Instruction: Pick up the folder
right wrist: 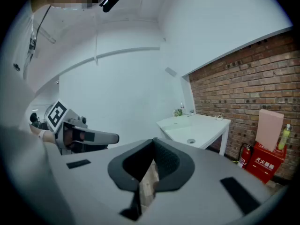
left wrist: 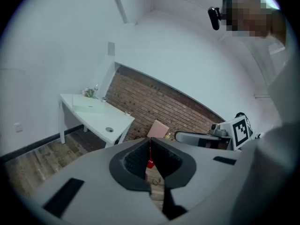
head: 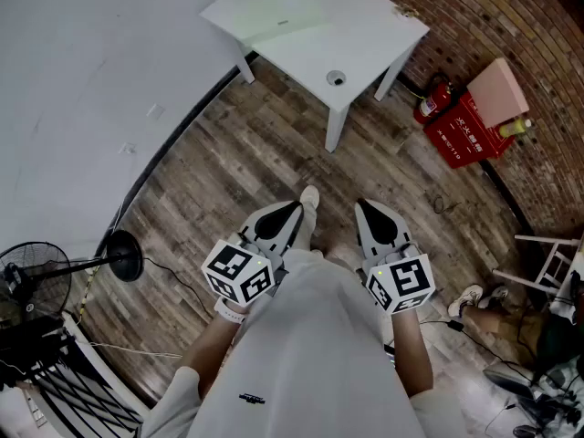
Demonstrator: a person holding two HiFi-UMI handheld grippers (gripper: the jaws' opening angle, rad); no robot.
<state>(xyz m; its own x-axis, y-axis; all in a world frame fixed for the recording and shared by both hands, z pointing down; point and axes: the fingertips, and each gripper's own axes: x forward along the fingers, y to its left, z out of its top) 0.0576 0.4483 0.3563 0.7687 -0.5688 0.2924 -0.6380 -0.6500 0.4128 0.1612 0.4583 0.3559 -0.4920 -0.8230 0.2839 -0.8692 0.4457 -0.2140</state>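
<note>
The folder (head: 274, 15) is a pale green sheet lying flat on the white table (head: 365, 39) at the top of the head view, well ahead of both grippers. It also shows on the tabletop in the left gripper view, folder (left wrist: 90, 108), and in the right gripper view, folder (right wrist: 179, 125). My left gripper (head: 297, 208) and right gripper (head: 363, 206) are held side by side over the wooden floor, pointing toward the table. Both are shut with nothing between the jaws, as the left gripper (left wrist: 150, 140) and right gripper (right wrist: 153, 142) show in their own views.
A brick wall runs along the right. Against it stand a red box (head: 464, 128) with a fire extinguisher (head: 434, 99) and a pink board (head: 498, 89). A fan (head: 36, 283) stands at the left, a white chair frame (head: 547, 255) at the right, and cables lie on the floor.
</note>
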